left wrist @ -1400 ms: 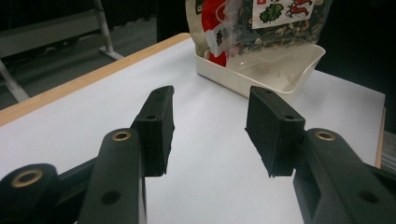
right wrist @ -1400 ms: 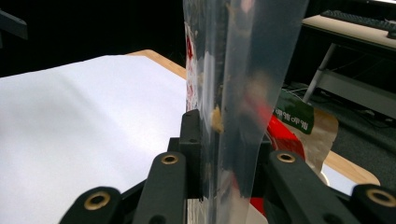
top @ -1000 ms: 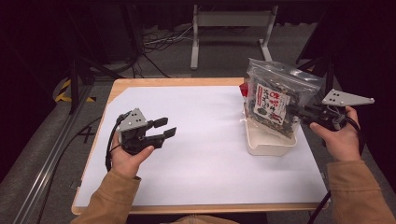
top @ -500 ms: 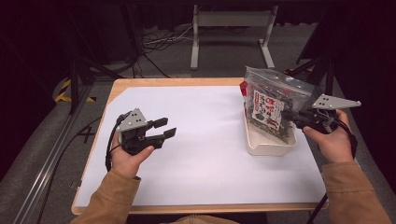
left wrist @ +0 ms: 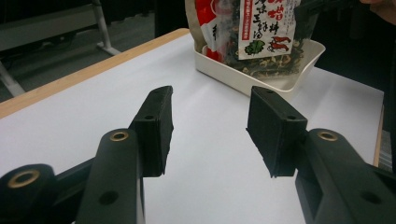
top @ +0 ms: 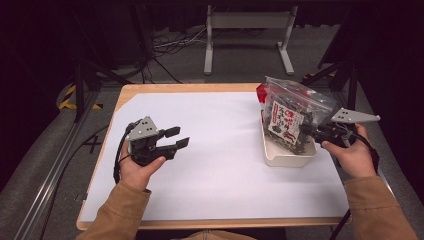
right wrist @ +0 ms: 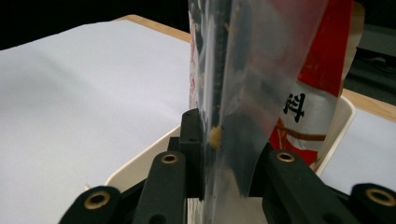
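A clear plastic snack bag (top: pixel 290 111) with a red-and-white printed label and dark contents stands in a shallow white tray (top: pixel 280 156) at the table's right side. My right gripper (top: pixel 306 131) is shut on the bag's edge; in the right gripper view the clear bag (right wrist: pixel 243 84) is pinched between both jaws above the tray (right wrist: pixel 140 158). Over the white table cover at the left, my left gripper (top: pixel 179 138) is held open with nothing in it. The left gripper view shows its open gripper (left wrist: pixel 210 130) pointing at the bag (left wrist: pixel 261 32) and tray (left wrist: pixel 243 79).
The wooden table (top: pixel 190 88) carries a white cover (top: pixel 225 165) over most of its top. Behind the table stand a metal frame (top: pixel 247 30), cables on the floor (top: pixel 165 45) and dark stands at the far right (top: pixel 350 75).
The right gripper has lowered the bag and shifted it slightly left, so its bottom now sits in the white tray. The left gripper has stayed in place, open.
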`<state>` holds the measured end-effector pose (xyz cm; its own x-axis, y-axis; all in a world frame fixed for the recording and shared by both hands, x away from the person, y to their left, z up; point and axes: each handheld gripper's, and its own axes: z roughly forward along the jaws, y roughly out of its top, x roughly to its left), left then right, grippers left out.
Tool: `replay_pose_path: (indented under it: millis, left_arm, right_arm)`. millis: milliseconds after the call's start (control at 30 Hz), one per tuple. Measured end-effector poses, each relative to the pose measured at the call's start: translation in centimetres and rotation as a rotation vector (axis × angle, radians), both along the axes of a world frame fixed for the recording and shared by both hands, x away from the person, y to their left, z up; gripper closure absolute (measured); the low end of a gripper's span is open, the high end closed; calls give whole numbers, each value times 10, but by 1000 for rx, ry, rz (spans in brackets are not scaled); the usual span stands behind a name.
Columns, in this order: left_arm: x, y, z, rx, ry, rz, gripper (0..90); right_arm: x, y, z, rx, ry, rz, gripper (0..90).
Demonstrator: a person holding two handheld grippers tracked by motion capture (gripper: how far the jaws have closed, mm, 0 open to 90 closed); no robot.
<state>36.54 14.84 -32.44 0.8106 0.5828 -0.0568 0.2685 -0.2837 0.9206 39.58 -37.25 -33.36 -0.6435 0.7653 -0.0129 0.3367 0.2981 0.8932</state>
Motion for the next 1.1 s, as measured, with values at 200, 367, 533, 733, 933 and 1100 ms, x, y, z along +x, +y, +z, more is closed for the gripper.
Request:
replay_pose_path:
  millis: [200, 367, 533, 733, 933, 1100]
  left_arm:
    - [0, 0, 0, -2, 1, -1, 508]
    - [1, 1, -1, -4, 10, -2, 503]
    - [0, 4, -2, -4, 10, 1, 496]
    - [-4, 14, -3, -14, 20, 18, 483]
    - [-10, 22, -4, -9, 19, 27, 475]
    - [-16, 31, -5, -6, 9, 33, 470]
  right_arm:
    - [-1, -3, -5, 19, 21, -14, 753]
    - [-2, -6, -6, 37, 18, -23, 747]
    - [-4, -6, -5, 51, 8, -34, 715]
    - [-14, -6, -3, 71, -22, -63, 467]
    - [-28, -5, -2, 81, -45, -60, 371]
    - [-42, -2, -2, 60, -60, -58, 352]
